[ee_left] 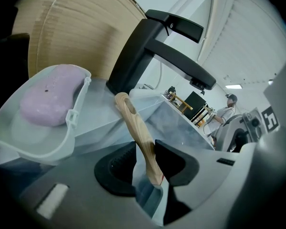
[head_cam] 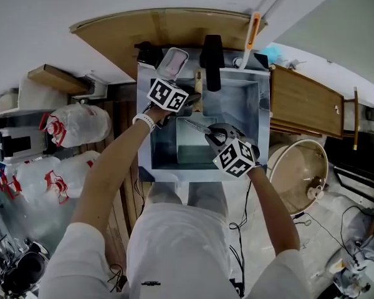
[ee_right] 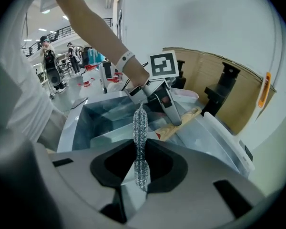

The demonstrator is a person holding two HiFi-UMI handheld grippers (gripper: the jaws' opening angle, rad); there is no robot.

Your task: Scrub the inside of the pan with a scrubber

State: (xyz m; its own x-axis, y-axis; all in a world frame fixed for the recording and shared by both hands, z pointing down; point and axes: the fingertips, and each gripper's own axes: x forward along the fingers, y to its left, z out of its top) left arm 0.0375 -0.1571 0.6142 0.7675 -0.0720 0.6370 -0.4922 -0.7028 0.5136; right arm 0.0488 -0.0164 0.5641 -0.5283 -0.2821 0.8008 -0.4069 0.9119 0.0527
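Scrubber (ee_right: 140, 128), a thin wad of steel mesh, is pinched upright in R gripper (ee_right: 141, 156) over the sink (head_cam: 252, 114). It looks light and springy and squashes flat, so grip it mid-wad. Pan (head_cam: 196, 147) sits low in the sink w/ its wooden handle (ee_left: 136, 128) clamped in L gripper (ee_left: 147, 162). Pan's stiff, prob. slick if wet, so hold by the handle. Soap dish (ee_left: 19, 137) is just beside.

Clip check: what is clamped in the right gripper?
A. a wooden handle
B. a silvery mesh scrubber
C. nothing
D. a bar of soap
B: in the right gripper view, the right gripper is shut on the mesh scrubber; the wooden handle sits in the left gripper.
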